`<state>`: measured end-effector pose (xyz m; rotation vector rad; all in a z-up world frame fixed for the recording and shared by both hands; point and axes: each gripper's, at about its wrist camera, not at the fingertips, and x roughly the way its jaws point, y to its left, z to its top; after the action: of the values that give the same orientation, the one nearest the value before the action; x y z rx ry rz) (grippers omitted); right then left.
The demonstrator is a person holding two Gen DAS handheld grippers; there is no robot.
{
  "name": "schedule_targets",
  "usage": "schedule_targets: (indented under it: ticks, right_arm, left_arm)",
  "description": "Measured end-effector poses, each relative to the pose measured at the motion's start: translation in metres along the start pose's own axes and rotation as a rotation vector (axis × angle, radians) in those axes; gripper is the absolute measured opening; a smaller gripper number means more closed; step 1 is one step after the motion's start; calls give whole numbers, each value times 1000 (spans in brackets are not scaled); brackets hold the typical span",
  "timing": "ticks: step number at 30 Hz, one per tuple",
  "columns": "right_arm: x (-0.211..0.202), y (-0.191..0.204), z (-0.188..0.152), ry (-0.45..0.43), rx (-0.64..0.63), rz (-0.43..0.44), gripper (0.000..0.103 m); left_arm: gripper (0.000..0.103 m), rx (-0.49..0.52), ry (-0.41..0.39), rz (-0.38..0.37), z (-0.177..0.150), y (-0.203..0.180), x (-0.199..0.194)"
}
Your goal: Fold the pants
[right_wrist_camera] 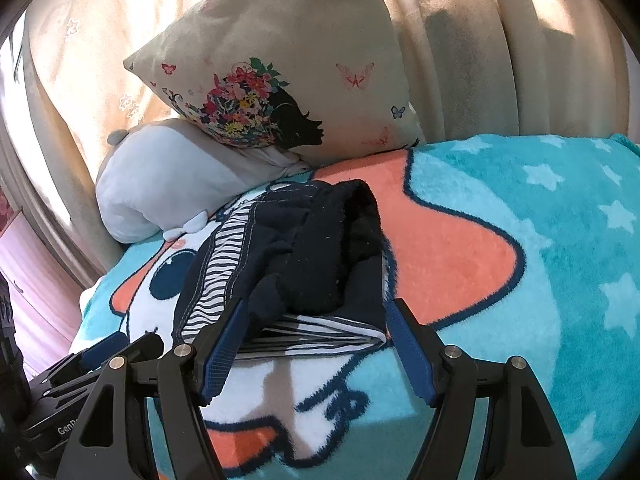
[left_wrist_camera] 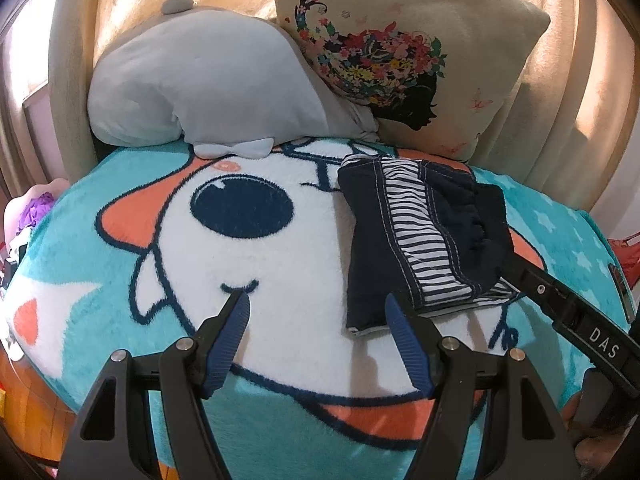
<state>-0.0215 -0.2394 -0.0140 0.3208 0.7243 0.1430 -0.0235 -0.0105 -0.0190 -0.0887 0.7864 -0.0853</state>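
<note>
The pants [left_wrist_camera: 420,236] are dark navy with a blue-and-white striped side band, folded into a compact bundle on the cartoon blanket [left_wrist_camera: 280,264]. My left gripper [left_wrist_camera: 316,304] is open and empty, just left of the bundle's near edge. In the right wrist view the pants [right_wrist_camera: 304,264] lie directly ahead; my right gripper [right_wrist_camera: 314,312] is open, its fingers on either side of the bundle's near folded edge. The right gripper also shows in the left wrist view [left_wrist_camera: 560,300], at the bundle's right side. The left gripper shows at the lower left of the right wrist view [right_wrist_camera: 108,350].
A grey plush pillow [left_wrist_camera: 208,84] and a beige cushion with a floral silhouette print [left_wrist_camera: 400,56] lean at the back against peach curtains [left_wrist_camera: 580,80]. Teal starred blanket [right_wrist_camera: 560,240] stretches to the right. Clutter [left_wrist_camera: 32,216] sits off the bed's left edge.
</note>
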Motion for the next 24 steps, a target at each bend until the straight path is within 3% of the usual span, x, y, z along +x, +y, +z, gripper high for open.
schedule_targets:
  ticks: [8, 15, 22, 24]
  right_arm:
    - [-2, -7, 7, -10, 11, 2, 77]
    - [5, -28, 40, 25, 70, 64, 81]
    - [47, -39, 61, 126, 92, 134, 82]
    - [63, -42, 63, 153, 106, 148, 82]
  left_arm:
    - [70, -37, 4, -20, 4, 11, 1]
    - [70, -153, 55, -117, 19, 35, 18]
    - [70, -181, 129, -299, 41, 29, 49]
    - [70, -154, 141, -307, 46, 21, 59]
